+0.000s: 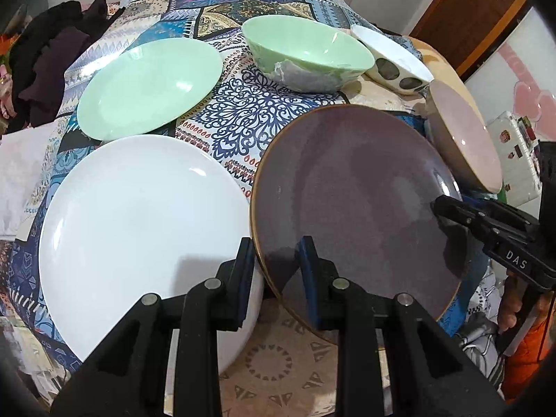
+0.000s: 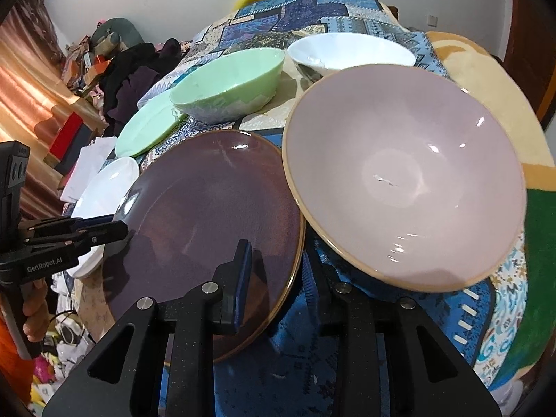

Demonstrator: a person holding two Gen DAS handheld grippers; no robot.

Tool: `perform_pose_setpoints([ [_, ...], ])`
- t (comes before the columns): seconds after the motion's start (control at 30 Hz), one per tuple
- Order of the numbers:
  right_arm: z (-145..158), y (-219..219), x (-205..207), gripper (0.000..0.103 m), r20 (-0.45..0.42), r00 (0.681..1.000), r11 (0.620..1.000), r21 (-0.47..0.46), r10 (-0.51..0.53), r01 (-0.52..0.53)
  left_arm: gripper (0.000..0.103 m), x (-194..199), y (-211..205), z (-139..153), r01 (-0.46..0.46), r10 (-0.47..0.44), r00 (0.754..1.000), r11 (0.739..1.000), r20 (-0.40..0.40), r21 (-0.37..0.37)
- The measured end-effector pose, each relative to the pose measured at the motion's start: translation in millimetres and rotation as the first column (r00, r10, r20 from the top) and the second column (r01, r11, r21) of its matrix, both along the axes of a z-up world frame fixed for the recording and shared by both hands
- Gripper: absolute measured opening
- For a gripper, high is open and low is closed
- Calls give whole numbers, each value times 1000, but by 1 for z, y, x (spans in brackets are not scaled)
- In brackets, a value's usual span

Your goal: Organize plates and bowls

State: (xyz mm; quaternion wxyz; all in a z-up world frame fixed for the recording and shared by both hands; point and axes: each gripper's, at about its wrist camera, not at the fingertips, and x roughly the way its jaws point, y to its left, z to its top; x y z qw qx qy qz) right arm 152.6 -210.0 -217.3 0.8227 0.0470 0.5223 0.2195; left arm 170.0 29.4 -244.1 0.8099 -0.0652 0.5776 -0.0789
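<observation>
Both grippers, left gripper (image 1: 274,253) and right gripper (image 2: 283,260), clamp opposite rims of the purple plate (image 1: 354,201) lying between them

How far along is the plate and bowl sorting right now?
Nothing looks stacked yet. Both grippers straddle the purple plate's rim: left gripper, right gripper. Still separate: white plate, green plate, green bowl, white bowl, pink bowl.
</observation>
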Motion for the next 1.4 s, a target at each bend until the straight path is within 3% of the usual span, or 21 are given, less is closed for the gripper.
perform_pose_setpoints([
  [0.23, 18, -5, -8, 27, 53, 999, 1000, -10, 0, 0, 26, -10, -3, 20, -8, 6, 998, 999, 66, 31],
  [0.37, 34, -3, -14, 31, 97, 995, 1000, -6, 4, -4, 33, -21, 0, 37, -23, 19, 994, 999, 111, 40],
  [0.8, 77, 30, -24, 55, 234, 970, 998, 10, 59, -64, 72, -65, 41, 99, -151, 128, 944, 987, 305, 53],
  [0.9, 81, 45, -22, 58, 252, 964, 996, 7, 89, -94, 79, -72, 56, 103, -186, 158, 936, 981, 315, 60],
  [1.07, 80, 72, -17, 59, 253, 956, 988, 4, 145, -151, 79, -83, 84, 100, -248, 219, 927, 967, 304, 61],
  [1.4, 54, 132, 1, 60, 194, 943, 963, -35, 269, -267, 79, -97, 136, 63, -345, 328, 920, 937, 214, 49],
])
